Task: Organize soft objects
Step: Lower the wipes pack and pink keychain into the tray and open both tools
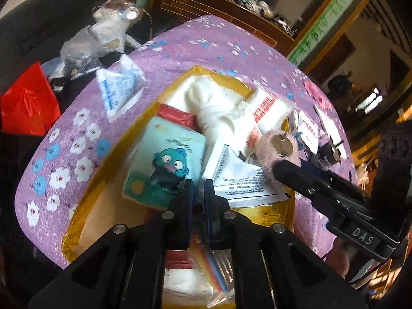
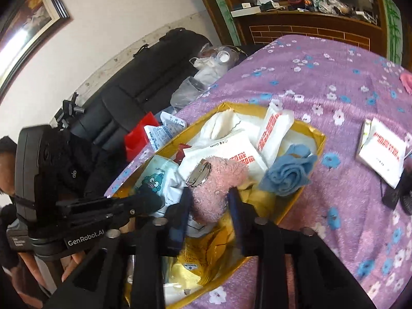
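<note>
A gold box [image 1: 85, 185] on the purple flowered cloth holds several soft things: a teal tissue pack [image 1: 164, 164], a white cloth [image 1: 208, 103], white packets with red print [image 2: 273, 131] and a blue cloth [image 2: 288, 175]. My left gripper [image 1: 200, 188] hangs over the box, shut on a clear packet with coloured stripes [image 1: 211, 270] that trails under its fingers. A pink fluffy toy with a metal clip [image 2: 213, 188] rests on the packets between the fingers of my right gripper [image 2: 209, 200], which stands open around it. From the left wrist the toy [image 1: 275, 149] shows at that gripper's tip.
More white packets [image 2: 381, 152] lie on the purple cloth [image 2: 334, 82] to the right of the box. A printed bag [image 1: 121, 87], clear plastic bags [image 1: 97, 38] and a red bag [image 1: 28, 103] sit at the cloth's left edge. A dark wooden cabinet [image 2: 309, 31] stands behind.
</note>
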Demonstrator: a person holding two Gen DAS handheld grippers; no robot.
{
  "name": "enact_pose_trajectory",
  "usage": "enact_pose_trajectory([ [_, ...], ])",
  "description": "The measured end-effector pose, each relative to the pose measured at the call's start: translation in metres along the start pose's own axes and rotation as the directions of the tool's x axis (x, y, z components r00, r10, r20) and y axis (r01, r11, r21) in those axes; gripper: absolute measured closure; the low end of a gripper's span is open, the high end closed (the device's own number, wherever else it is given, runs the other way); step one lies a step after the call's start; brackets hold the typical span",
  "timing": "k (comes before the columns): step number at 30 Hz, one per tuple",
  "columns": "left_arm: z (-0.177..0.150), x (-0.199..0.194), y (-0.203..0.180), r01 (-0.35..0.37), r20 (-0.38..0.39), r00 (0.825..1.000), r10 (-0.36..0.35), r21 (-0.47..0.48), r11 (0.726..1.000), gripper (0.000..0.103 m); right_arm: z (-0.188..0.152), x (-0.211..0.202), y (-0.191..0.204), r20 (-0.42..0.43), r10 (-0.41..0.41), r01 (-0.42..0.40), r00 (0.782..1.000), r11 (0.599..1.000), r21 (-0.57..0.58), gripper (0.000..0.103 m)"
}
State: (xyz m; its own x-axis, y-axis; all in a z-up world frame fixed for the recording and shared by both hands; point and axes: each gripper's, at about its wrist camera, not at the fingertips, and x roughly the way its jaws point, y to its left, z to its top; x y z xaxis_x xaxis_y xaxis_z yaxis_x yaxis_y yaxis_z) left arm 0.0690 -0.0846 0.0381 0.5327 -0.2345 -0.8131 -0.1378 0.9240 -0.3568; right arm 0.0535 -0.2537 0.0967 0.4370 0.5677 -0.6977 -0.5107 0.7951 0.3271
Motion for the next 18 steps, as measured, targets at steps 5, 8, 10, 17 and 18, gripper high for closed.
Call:
enact_pose_trajectory([
  [5, -0.005, -0.025, -0.005, -0.003, 0.116, 0.993, 0.008, -0.047, 0.999, 0.046, -0.004, -0.023, -0.006, 0.052, 0.048, -0.049, 0.997, 0.999, 0.017, 0.036],
  [8, -0.014, -0.045, -0.023, 0.075, 0.189, 0.979, -0.074, 0.0, 0.997, 0.042, -0.016, -0.048, -0.017, 0.117, 0.083, -0.086, 0.99, 0.996, 0.025, 0.03],
  [10, -0.018, -0.052, -0.039, 0.087, 0.188, 0.978, -0.093, 0.04, 0.995, 0.042, -0.025, -0.062, -0.026, 0.149, 0.097, -0.103, 0.984, 0.994, 0.032, 0.029],
  [17, -0.032, -0.067, -0.113, 0.123, 0.17, 0.972, -0.164, 0.226, 0.966, 0.042, -0.056, -0.103, -0.079, 0.197, 0.032, -0.05, 0.98, 0.995, 0.088, 0.023],
  [18, -0.035, -0.065, -0.122, 0.133, 0.154, 0.972, -0.176, 0.255, 0.958, 0.042, -0.061, -0.106, -0.092, 0.189, 0.018, -0.041, 0.982, 0.992, 0.121, 0.023],
])
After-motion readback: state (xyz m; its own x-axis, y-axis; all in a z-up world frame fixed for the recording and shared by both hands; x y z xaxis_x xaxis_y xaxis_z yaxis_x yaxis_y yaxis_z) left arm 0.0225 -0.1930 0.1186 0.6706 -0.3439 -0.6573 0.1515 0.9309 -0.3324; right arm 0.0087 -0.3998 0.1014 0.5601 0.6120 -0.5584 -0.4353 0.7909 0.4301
